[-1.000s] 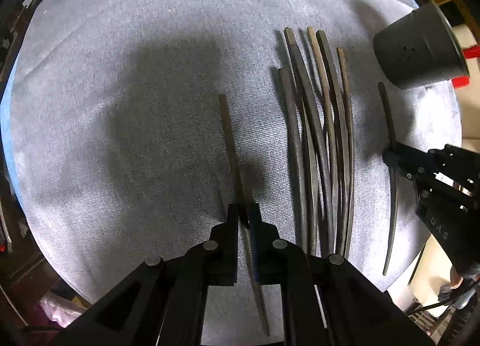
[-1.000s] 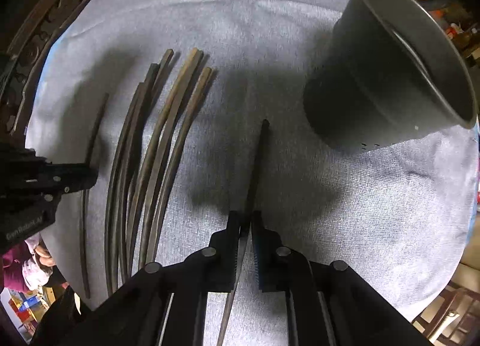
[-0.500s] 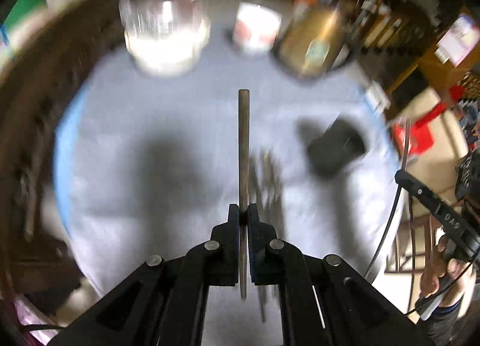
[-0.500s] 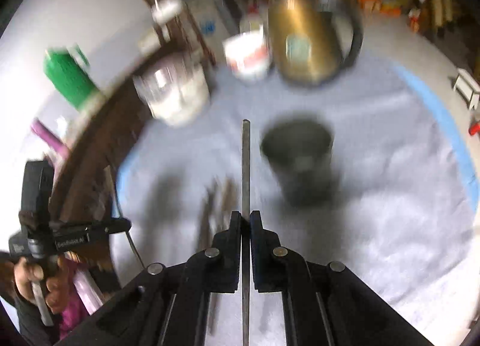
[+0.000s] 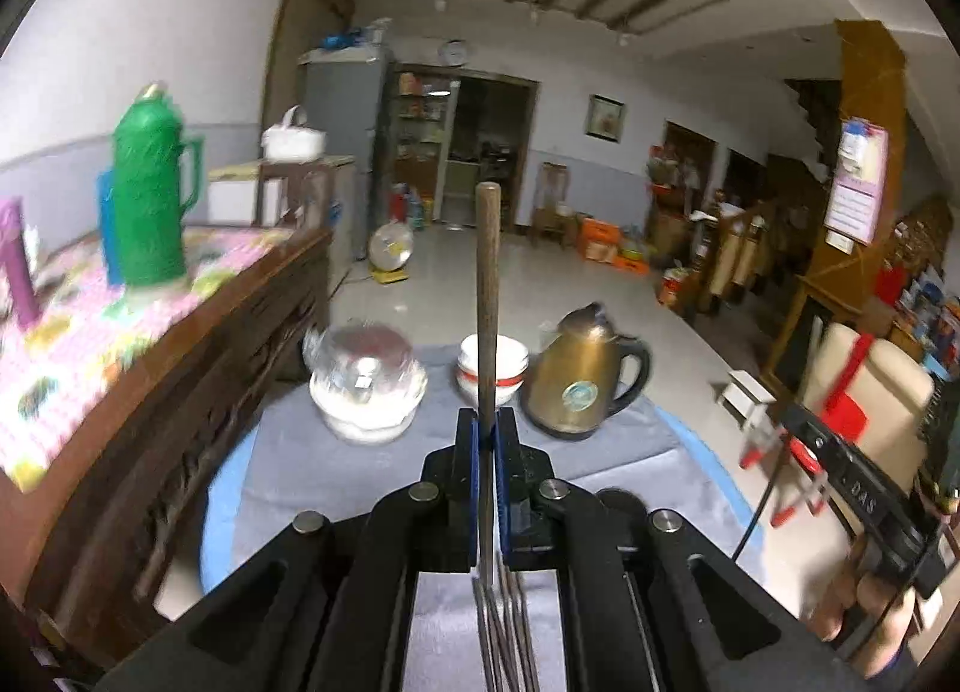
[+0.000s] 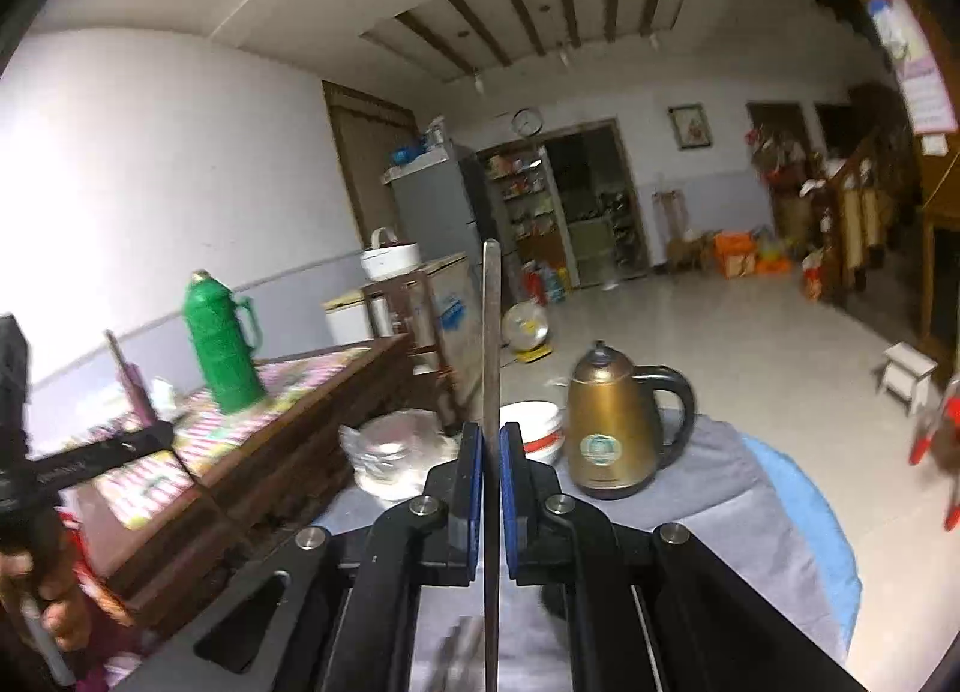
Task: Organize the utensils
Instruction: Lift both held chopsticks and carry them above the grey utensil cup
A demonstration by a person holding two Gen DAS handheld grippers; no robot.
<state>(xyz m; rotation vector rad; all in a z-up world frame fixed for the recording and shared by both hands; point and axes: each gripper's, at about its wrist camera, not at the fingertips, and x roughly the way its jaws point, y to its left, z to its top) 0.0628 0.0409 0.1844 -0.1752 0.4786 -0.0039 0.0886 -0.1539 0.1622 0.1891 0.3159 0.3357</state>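
My left gripper (image 5: 486,422) is shut on a dark chopstick (image 5: 487,284) that points up and forward, lifted off the table. Several more chopsticks (image 5: 507,638) lie on the grey cloth below it, seen between the fingers. My right gripper (image 6: 491,437) is shut on another dark chopstick (image 6: 491,344), also raised and pointing up. The other gripper shows at the edge of each view: the right one in the left wrist view (image 5: 852,476), the left one in the right wrist view (image 6: 90,458). The dark cup is hidden in both views.
On the grey cloth (image 5: 288,452) at the table's far side stand a glass-lidded white dish (image 5: 366,386), stacked white bowls (image 5: 510,368) and a brass kettle (image 5: 585,380). A wooden cabinet (image 5: 180,344) with a green thermos (image 5: 150,194) stands to the left.
Both grippers lifted their chopsticks off the cloth and tilted upward, so the views swung from the tabletop to the room. The grips stayed shut.
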